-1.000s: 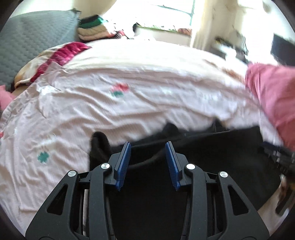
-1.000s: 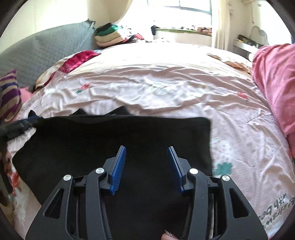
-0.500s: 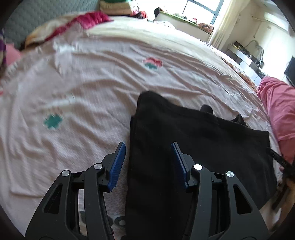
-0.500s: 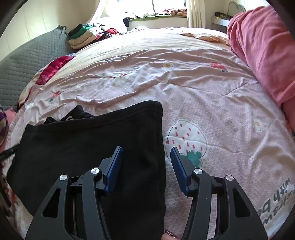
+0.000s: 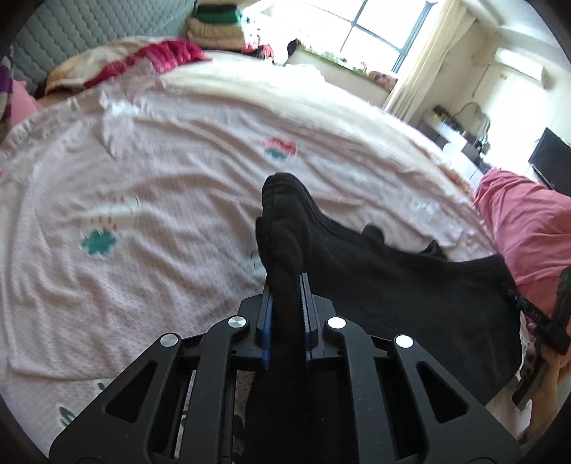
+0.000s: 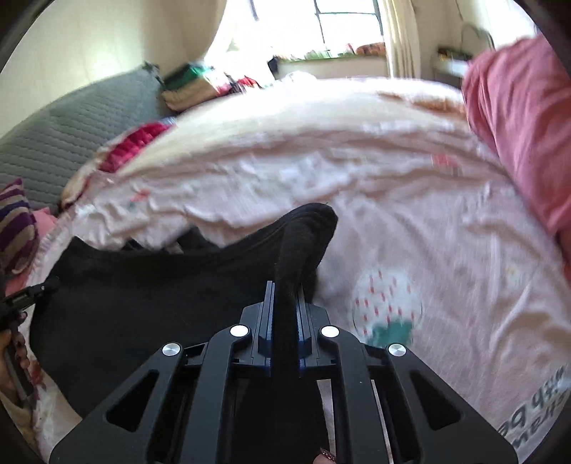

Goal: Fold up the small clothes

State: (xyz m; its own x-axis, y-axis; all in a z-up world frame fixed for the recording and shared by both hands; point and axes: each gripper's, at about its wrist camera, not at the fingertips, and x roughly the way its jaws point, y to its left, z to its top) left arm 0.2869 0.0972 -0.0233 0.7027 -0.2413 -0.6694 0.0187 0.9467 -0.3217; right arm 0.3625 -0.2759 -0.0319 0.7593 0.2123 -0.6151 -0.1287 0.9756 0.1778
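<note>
Pinching the black garment (image 5: 410, 303) at both ends: left gripper (image 5: 285, 296) clenched on its left edge, fabric bunched up between the blue pads (image 5: 266, 314) and poking out past the tips; right gripper (image 6: 285, 303) clamped the same way on the right edge, fold rising above the pads (image 6: 301, 321). Garment lies on the near part of the bed (image 5: 160, 185), stretched between the two grippers, its middle flat on the pink sheet (image 6: 446, 250), near edge at the bed's edge. Far edge of the garment is uneven, small bits sticking out toward the bed's centre. Beyond it the sheet is wrinkled but open, wide room ahead and to the left. Right side is bounded by a pink heap (image 6: 517, 117), near the garment's right end. Far left: grey headboard (image 6: 53, 139), red-trimmed blanket (image 5: 150, 57), clothes stack (image 5: 214, 25), window (image 5: 374, 35) behind. Left view alone shows the right gripper's tip at the garment's far corner and a dark screen (image 5: 549, 160) at right; right view alone shows a striped pillow (image 6: 14, 221), the sheet's strawberry print (image 6: 385, 303) just right of the gripper, and the left gripper's tip at the left edge. Both views motion-blurred
</note>
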